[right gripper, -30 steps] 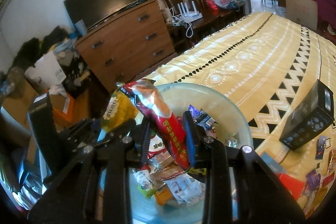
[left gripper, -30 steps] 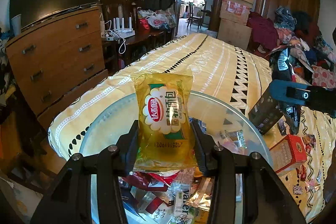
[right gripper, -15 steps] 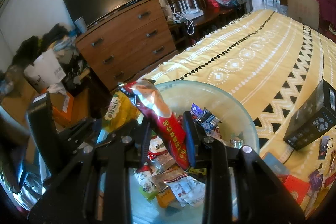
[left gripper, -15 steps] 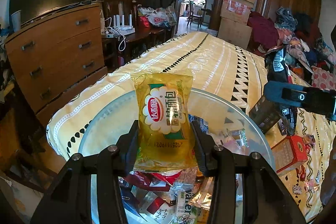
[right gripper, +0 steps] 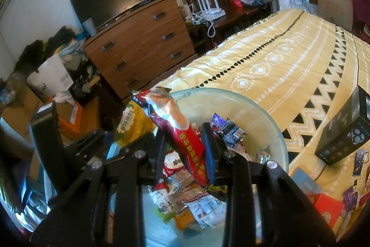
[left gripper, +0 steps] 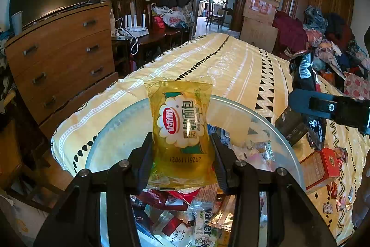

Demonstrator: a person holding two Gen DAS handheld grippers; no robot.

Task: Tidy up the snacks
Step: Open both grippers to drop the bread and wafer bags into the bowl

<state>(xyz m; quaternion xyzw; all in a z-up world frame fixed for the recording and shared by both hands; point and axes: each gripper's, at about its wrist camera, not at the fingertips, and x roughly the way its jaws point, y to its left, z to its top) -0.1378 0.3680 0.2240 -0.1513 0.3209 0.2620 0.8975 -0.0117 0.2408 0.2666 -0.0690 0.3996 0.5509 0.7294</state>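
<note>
My left gripper (left gripper: 182,145) is shut on a yellow soft-bread packet (left gripper: 181,131) and holds it upright above a large clear glass bowl (left gripper: 111,129) of mixed snack packets. My right gripper (right gripper: 185,142) is shut on a long red snack packet (right gripper: 182,136), tilted, above the same bowl (right gripper: 266,112). The yellow packet (right gripper: 131,124) and the left gripper (right gripper: 97,140) show at the left in the right wrist view. The right gripper's blue-padded finger (left gripper: 307,101) shows at the right in the left wrist view.
The bowl sits on a bed with a yellow patterned cover (left gripper: 231,61). A black box (right gripper: 344,131) and a red box (left gripper: 323,166) lie on the bed to the right. A wooden dresser (left gripper: 60,54) with a TV stands at the left.
Both grippers keep their packets. The views have shifted slightly; the right gripper's finger has drifted a little to the left in the left wrist view.
</note>
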